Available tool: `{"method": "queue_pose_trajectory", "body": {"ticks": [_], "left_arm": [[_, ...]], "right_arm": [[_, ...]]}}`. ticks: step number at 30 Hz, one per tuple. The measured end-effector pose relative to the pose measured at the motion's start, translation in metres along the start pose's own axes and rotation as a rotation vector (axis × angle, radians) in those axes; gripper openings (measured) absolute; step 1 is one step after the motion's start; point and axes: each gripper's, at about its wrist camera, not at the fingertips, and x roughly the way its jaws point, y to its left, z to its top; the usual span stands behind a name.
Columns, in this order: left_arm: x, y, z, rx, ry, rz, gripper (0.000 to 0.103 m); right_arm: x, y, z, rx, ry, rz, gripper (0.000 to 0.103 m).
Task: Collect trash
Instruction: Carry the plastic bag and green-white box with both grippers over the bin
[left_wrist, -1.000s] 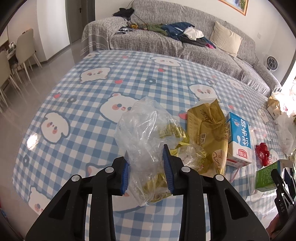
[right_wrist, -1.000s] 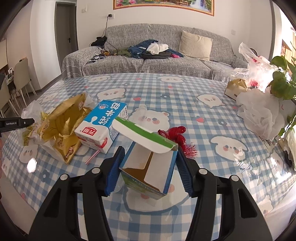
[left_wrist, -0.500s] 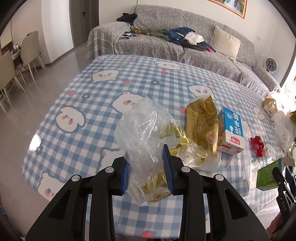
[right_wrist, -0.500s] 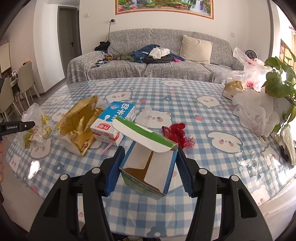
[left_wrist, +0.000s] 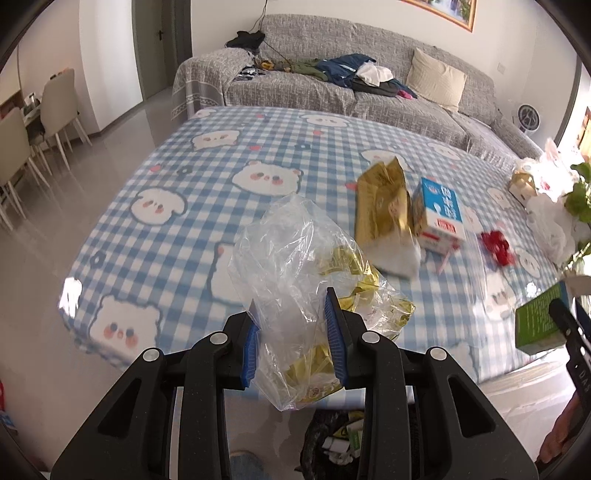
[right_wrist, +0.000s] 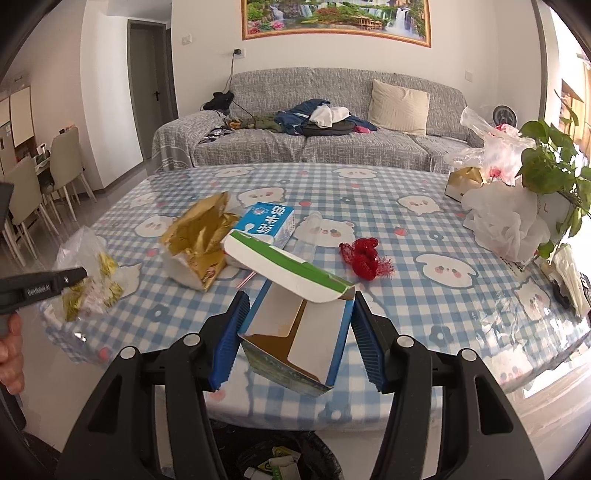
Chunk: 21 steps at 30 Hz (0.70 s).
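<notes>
Carry-off step: both hands loaded, held out past the near edge of the surface (right_wrist: 424, 254), over the floor.

Landmark: black bin (right_wrist: 284, 459), seen low in both views, some scraps inside.

Left of the bin: left gripper (left_wrist: 293, 341), fingers clamped on a clear plastic bag (left_wrist: 291, 266) with gold wrappers inside. The bag hangs free in the air, above the bin's left side.

Above the bin: right gripper (right_wrist: 295, 341), fingers closed on the two side walls of an open green-and-blue carton (right_wrist: 295, 339), flap up, open end towards the camera.

Beyond the bin, lying on the surface: gold foil bag (right_wrist: 201, 240), blue milk carton (right_wrist: 269, 223), red mesh scrap (right_wrist: 364, 256).

Next move, as I judge it: bring each load square over the bin's mouth, then part the fingers. The bag is limp and may cling to a pad; the carton is wide and should go in end first. Three pieces are then left to fetch.
</notes>
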Motion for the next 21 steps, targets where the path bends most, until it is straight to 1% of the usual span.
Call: {"method": "queue_pose_trajectory", "body": {"ticks": [10,16,21], "left_arm": [[-0.035,0.005,-0.05,-0.017,-0.011,-0.056,0.031],[-0.041,0.008,-0.086,-0.012,0.01,-0.071,0.031],[-0.049,0.018,-0.117,-0.02,0.021,-0.074,0.031]], "right_arm": [[-0.044,0.015,-0.027,0.007,-0.031,0.045,0.053],[-0.055,0.023,-0.043,-0.004,-0.026,0.062,0.053],[-0.062,0.027,-0.06,0.003,-0.013,0.072,0.053]]}}
